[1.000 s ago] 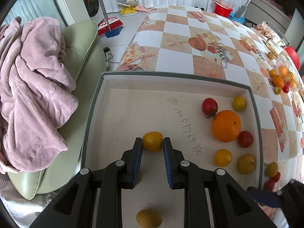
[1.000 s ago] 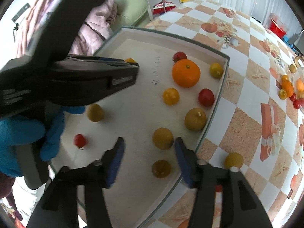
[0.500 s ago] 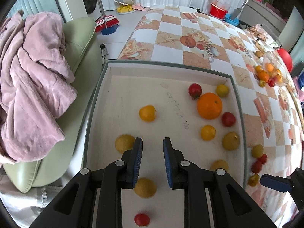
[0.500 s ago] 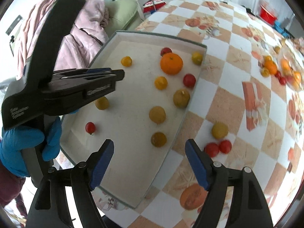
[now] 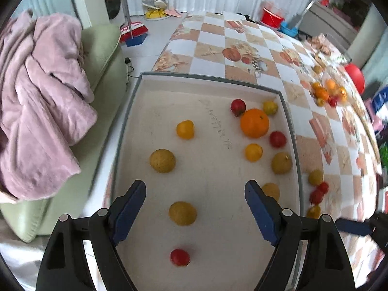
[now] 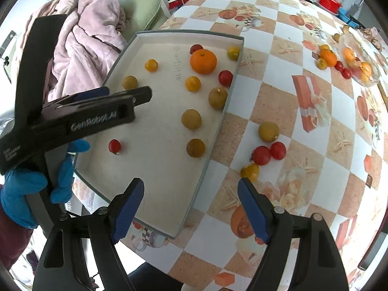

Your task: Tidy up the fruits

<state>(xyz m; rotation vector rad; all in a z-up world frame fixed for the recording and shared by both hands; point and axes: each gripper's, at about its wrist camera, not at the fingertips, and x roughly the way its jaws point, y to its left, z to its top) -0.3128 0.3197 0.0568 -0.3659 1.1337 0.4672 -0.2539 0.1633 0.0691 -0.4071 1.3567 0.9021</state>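
A shallow beige tray (image 5: 213,82) (image 6: 225,114) lies on the checkered table and holds several fruits: a large orange (image 5: 254,123) (image 6: 203,58), red tomatoes, small yellow and brownish-yellow fruits. My left gripper (image 5: 195,202) is open and empty above the tray's near end, over a yellow-brown fruit (image 5: 182,213). It also shows in the right wrist view (image 6: 116,94). My right gripper (image 6: 189,205) is open and empty above the tray's near right rim. Loose fruits (image 6: 264,154) lie on the table right of the tray.
A glass bowl of fruit (image 6: 359,63) with loose fruits beside it stands at the far right of the table. A green sofa with a pink blanket (image 5: 41,106) is left of the table. A red bucket (image 5: 272,17) stands beyond the table's far end.
My left gripper has opened wide and pulled back and up from the small orange fruit in the tray. My right gripper has opened wider and drawn back toward the tray's near right edge.
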